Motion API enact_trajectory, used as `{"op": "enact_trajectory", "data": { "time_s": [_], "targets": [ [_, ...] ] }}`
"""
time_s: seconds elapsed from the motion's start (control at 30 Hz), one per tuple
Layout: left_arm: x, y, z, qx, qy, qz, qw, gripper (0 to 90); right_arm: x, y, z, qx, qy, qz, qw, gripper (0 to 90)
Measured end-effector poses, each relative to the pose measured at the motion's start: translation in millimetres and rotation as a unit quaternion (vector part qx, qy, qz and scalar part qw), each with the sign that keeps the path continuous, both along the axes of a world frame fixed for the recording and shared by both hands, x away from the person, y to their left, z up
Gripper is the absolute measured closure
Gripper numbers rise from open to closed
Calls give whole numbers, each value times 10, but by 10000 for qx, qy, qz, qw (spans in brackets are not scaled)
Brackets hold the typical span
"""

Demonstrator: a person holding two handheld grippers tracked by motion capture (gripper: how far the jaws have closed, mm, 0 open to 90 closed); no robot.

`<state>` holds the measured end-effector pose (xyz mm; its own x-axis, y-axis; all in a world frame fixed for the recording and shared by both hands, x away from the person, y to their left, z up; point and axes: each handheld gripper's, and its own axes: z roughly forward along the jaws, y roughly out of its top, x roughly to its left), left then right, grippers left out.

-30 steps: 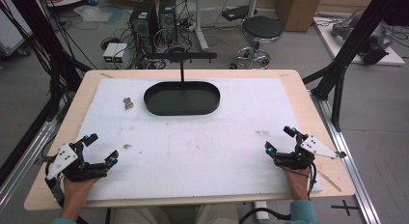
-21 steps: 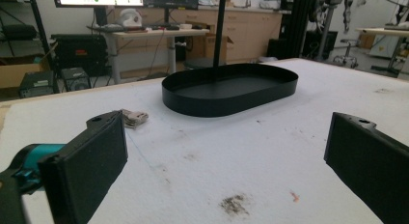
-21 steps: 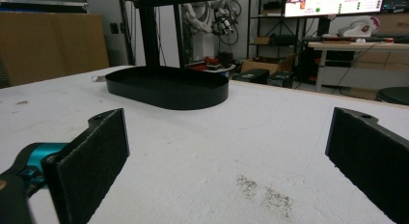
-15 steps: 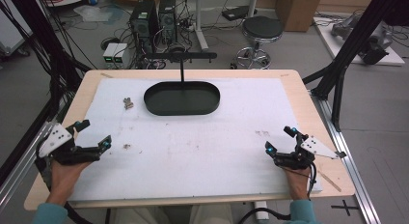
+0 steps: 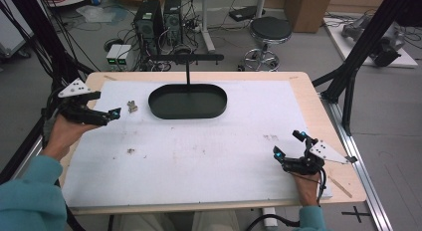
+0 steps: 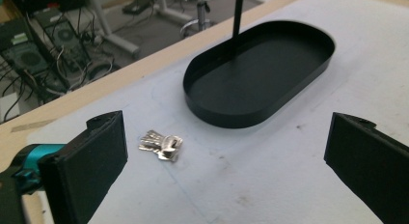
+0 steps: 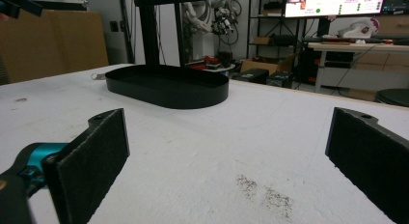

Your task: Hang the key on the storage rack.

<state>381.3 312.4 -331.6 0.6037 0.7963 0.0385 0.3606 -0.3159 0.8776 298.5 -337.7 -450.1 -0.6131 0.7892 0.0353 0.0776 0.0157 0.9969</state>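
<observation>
**Left gripper closes in on the keys beside the tray**

Since half a second ago the left gripper (image 5: 107,115) has travelled up the left side of the tabletop (image 5: 209,156), from well short of the tray (image 5: 187,101) to a spot level with the tray's near rim. The right gripper (image 5: 287,150) has stayed where it was, far from the tray at the near right corner.

The left gripper now hovers to the left of the tray, its jaws spread wide and holding nothing. In the left gripper view the two black jaws stand far apart, and between them lies a small bunch of silvery keys (image 6: 160,145) flat on the white tabletop. The keys sit just left of the tray, close to it but not touching, nearer the gripper's left jaw than its right. In the high view the keys (image 5: 132,107) lie between the left gripper's tips and the tray's left end.

The tray is a black oval with a low wall, and a thin black post (image 5: 187,74) rises from its far side, carrying a crossbar.

The right gripper points toward the tray from well away, its jaws also wide apart and empty. In the right gripper view the tray (image 7: 166,86) sits ahead across bare white tabletop marked with a dark smudge (image 7: 264,193).
</observation>
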Motion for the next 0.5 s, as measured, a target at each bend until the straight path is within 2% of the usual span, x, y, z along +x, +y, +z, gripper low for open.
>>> {"op": "enact_trajectory", "data": {
  "time_s": [0.03, 0.07, 0.1, 0.2, 0.33, 0.43, 0.5],
  "targets": [
    [41, -3, 12, 76, 116, 12, 9999, 19, 2, -1, -1, -8, -9, -4, 10000, 7],
    [159, -22, 30, 290, 348, 58, 9990, 19, 1, -1, 0, -2, 0, -3, 10000, 7],
    [159, -22, 30, 290, 348, 58, 9990, 19, 1, -3, 0, -6, -1, -3, 10000, 7],
    [293, -59, 44, 534, 455, 105, 9975, 19, 0, 1, -1, -9, -9, -7, 10000, 7],
    [487, -148, 16, 821, 646, 123, 9945, 19, -1, -1, -1, -1, -7, 0, 10000, 7],
    [545, -164, -34, 798, 754, 162, 9938, 19, 1, -4, -1, -1, -2, -2, 10000, 7],
    [598, -175, -98, 914, 845, 184, 9921, 19, 3, -7, -1, -1, -10, -12, 10000, 7]
  ]
}}
